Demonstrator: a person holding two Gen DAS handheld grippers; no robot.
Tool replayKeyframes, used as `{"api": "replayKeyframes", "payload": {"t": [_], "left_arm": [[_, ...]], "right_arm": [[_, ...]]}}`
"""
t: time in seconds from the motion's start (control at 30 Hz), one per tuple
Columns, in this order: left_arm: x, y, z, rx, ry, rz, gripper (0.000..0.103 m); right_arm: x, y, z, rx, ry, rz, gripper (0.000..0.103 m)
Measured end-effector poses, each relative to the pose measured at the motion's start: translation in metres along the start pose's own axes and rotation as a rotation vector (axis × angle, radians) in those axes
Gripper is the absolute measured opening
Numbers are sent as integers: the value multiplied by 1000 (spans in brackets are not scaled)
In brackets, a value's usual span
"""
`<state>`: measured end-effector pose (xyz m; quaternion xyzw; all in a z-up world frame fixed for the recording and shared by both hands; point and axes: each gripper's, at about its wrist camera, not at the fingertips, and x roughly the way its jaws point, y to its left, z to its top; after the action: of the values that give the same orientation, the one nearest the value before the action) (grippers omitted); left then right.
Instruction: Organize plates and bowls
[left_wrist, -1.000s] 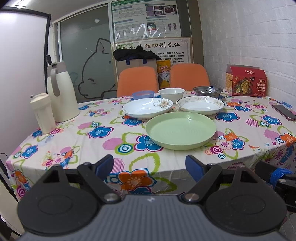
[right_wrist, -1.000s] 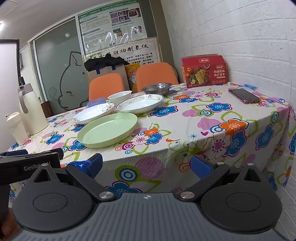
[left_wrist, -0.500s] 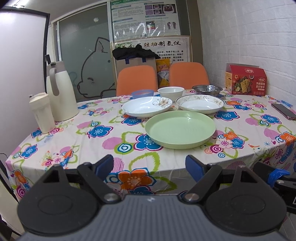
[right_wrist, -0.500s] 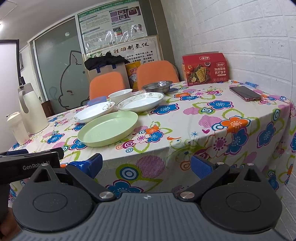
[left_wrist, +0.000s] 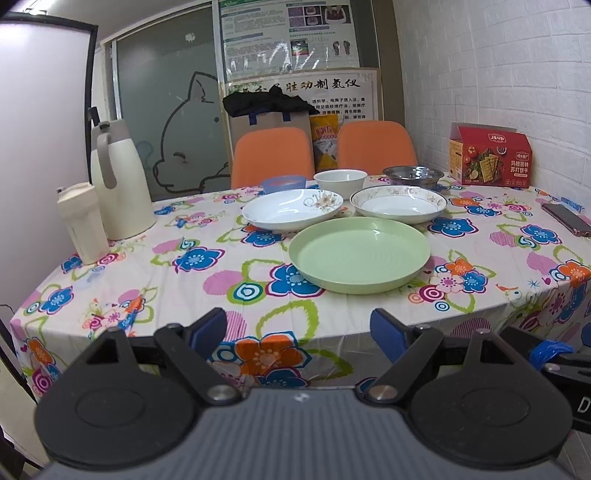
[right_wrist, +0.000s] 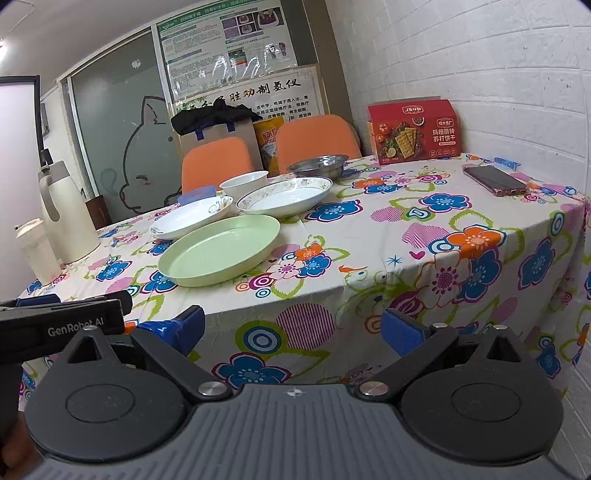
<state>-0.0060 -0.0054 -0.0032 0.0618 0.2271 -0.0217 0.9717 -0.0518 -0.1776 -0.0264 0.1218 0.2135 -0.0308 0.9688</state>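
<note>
A table (left_wrist: 155, 273) draped in a white cloth printed with bright blue, orange and pink flowers fills the middle of both views, set against a white brick wall (left_wrist: 509, 74) on the right. A green plate (left_wrist: 359, 254) lies nearest the front edge. Just behind it sit two white plates side by side: a floral-printed one (left_wrist: 291, 208) on the left and a gold-rimmed one (left_wrist: 398, 204) on the right. Farther back stand a blue bowl (left_wrist: 283, 182), a white bowl (left_wrist: 340, 180) and a metal bowl (left_wrist: 413, 174) in a loose row. A cream thermos jug (left_wrist: 120, 181) and a smaller cream bottle (left_wrist: 81, 221) stand at the left side of the table. A red cracker box (left_wrist: 489, 158) rests by the wall, and a phone (left_wrist: 567, 218) lies flat near the right edge. Two orange chairs (left_wrist: 273, 155) stand behind the table, with a brown bag topped by dark cloth and posters on a frosted glass partition (left_wrist: 162, 110) behind them.

The left hand-held gripper (left_wrist: 298, 330) hovers short of the table's front edge, its blue-padded jaws spread wide and holding nothing. The right hand-held gripper (right_wrist: 293, 328) hangs likewise before the cloth's overhang, jaws wide and empty.
</note>
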Motion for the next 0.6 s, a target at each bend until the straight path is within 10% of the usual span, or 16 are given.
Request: {"api": "replayKeyframes", "payload": {"t": [0.6], "left_arm": [[1, 0, -3, -1, 9, -5, 84]], "right_arm": [[3, 3, -3, -7, 22, 11, 89]]}}
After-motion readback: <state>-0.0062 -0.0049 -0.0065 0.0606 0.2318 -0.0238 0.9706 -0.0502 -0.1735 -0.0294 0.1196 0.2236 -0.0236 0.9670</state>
